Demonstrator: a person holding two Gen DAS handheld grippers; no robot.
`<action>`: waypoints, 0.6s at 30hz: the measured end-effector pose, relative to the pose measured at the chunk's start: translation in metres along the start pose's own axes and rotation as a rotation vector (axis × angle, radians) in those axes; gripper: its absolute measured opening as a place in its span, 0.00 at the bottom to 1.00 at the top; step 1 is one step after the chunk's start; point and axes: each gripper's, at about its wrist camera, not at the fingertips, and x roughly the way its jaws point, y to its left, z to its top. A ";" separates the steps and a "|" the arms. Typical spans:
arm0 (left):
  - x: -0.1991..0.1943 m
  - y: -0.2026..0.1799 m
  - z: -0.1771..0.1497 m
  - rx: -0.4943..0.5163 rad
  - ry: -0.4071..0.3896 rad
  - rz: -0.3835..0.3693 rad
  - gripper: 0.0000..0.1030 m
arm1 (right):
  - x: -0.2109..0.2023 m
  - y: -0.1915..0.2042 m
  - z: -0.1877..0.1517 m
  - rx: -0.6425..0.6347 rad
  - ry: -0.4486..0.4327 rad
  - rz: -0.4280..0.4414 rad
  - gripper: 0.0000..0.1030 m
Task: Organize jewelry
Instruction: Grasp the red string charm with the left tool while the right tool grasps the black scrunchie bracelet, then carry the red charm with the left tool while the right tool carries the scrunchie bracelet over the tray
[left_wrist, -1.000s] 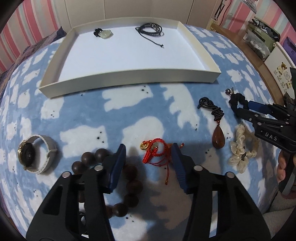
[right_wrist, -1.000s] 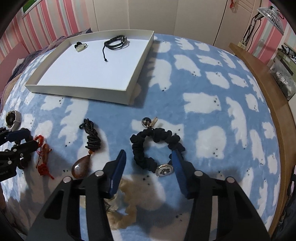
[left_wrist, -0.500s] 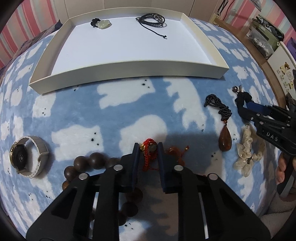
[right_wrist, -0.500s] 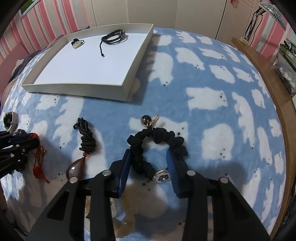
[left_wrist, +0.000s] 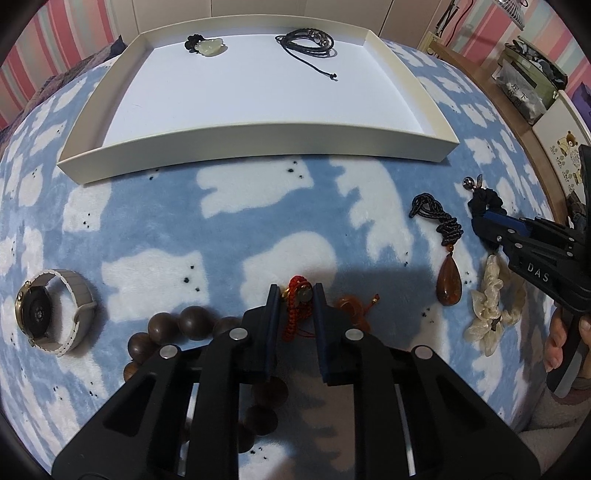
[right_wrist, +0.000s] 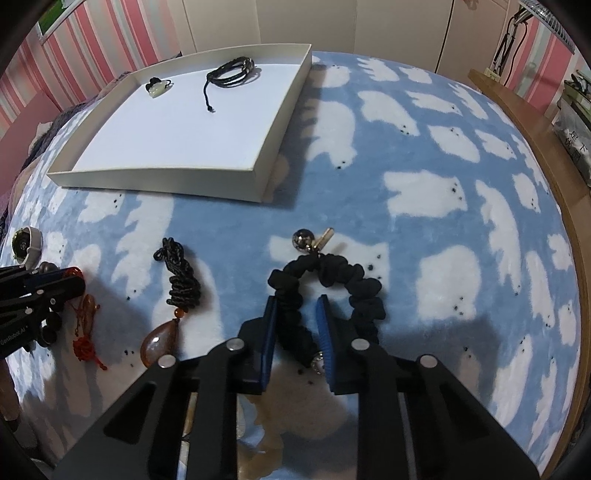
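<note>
We see pink striped walls (right_wrist: 74, 48), pale cabinet doors (right_wrist: 295, 22), a wooden ledge (right_wrist: 546, 125), and a blue bear-print blanket (right_wrist: 424, 155).

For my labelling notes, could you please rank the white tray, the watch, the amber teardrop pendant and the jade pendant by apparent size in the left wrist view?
1. White tray
2. Watch
3. Amber teardrop pendant
4. Jade pendant

The jade pendant lies farthest from the camera, so its last place is unsure.

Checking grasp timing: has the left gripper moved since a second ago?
Yes. The left gripper has closed on the red cord charm and advanced toward the white tray, which looms larger.
</note>
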 end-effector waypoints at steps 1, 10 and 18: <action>0.000 0.000 0.000 -0.001 -0.001 0.000 0.16 | 0.000 0.001 0.000 -0.005 -0.001 -0.004 0.21; -0.003 -0.002 0.000 0.003 -0.011 0.030 0.15 | -0.003 0.003 -0.001 -0.002 -0.029 -0.004 0.10; -0.020 -0.004 0.001 0.002 -0.067 0.079 0.15 | -0.026 0.002 0.000 0.020 -0.105 -0.027 0.09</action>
